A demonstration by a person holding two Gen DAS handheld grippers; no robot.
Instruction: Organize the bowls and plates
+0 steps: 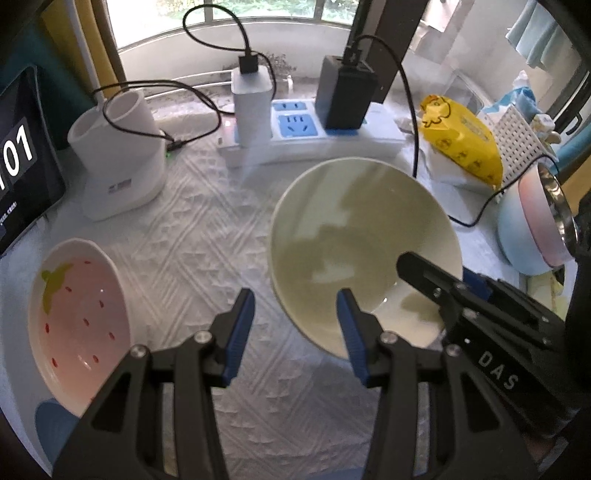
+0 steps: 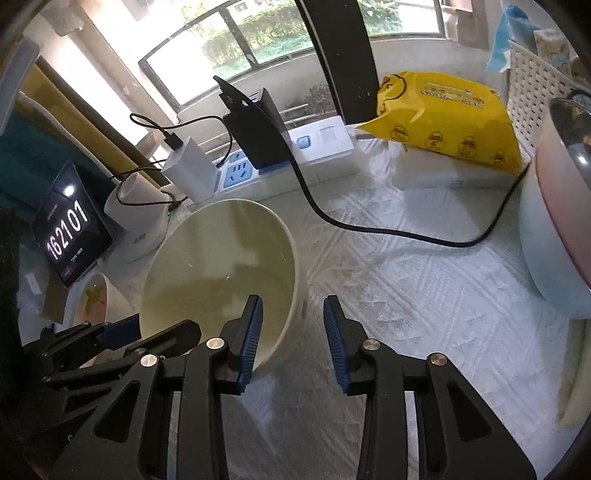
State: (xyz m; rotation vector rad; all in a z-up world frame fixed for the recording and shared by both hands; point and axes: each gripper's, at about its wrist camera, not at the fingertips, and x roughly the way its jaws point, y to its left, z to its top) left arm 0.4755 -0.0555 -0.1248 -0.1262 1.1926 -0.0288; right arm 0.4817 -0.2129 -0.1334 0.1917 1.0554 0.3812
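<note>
White quilted cloth [image 1: 207,258] covers the table. Pale green bowl [image 1: 364,236], centre right in the left wrist view, tilted, its near rim between the spread jaws of the right gripper [image 2: 293,334]; whether the pads touch it I cannot tell. Strawberry bowl [image 1: 79,314], lower left. Left gripper [image 1: 295,325], bottom centre, jaws spread, nothing between them. Yellow pack [image 1: 460,144], upper right.

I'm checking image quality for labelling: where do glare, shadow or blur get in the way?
Left wrist view: window overexposed, a blocky shadow across the cream bowl. Right wrist view: same blown-out window, straight frames bowed by the fisheye, tablet digits still readable.
</note>
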